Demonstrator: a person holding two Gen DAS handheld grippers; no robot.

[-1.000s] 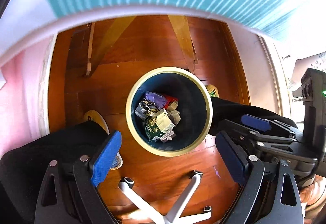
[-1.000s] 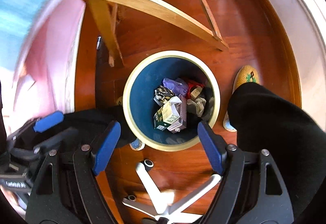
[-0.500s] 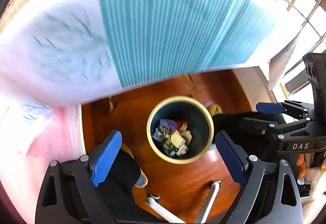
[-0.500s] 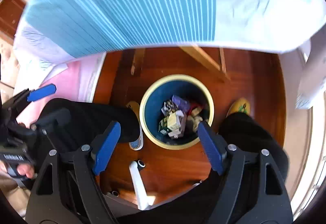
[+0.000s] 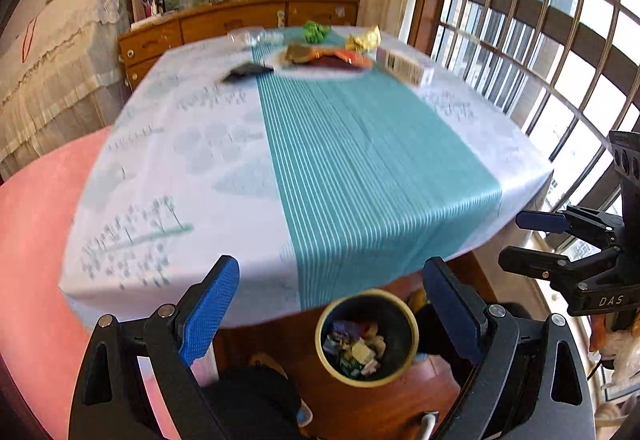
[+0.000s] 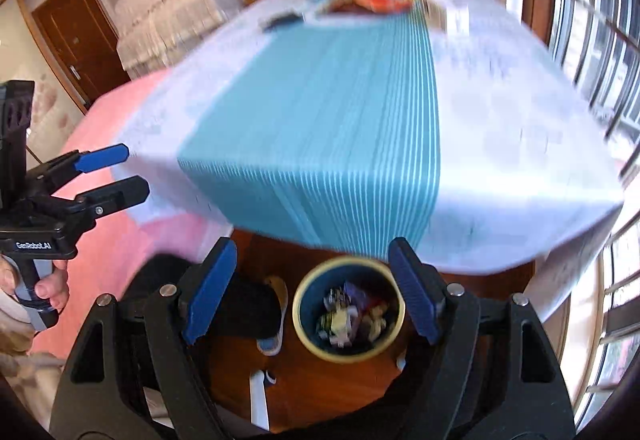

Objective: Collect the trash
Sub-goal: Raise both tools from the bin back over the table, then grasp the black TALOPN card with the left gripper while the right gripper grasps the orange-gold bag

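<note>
Sunlit window bars and a long sideboard were seen behind a counter (image 5: 208, 176) draped in a white cloth with a teal striped band. Both tools, the left tool (image 5: 332, 314) and the right tool (image 6: 310, 290), were held spread and empty, with nothing between the pads. One bin (image 5: 408, 314), already holding mixed trash, stood on the floor below and just ahead of both tools, under the counter's near edge. The remaining trash lay well ahead, at the counter's far end: a green wad (image 5: 316, 30), a yellow wrapper (image 5: 364, 38), an orange wrapper (image 5: 352, 58), a dark packet (image 5: 246, 70), clear plastic (image 5: 256, 36) and one box (image 5: 404, 68), its long axis running obliquely away. By appearance the box lay toward the right tool's side, the dark packet toward the left's.
</note>
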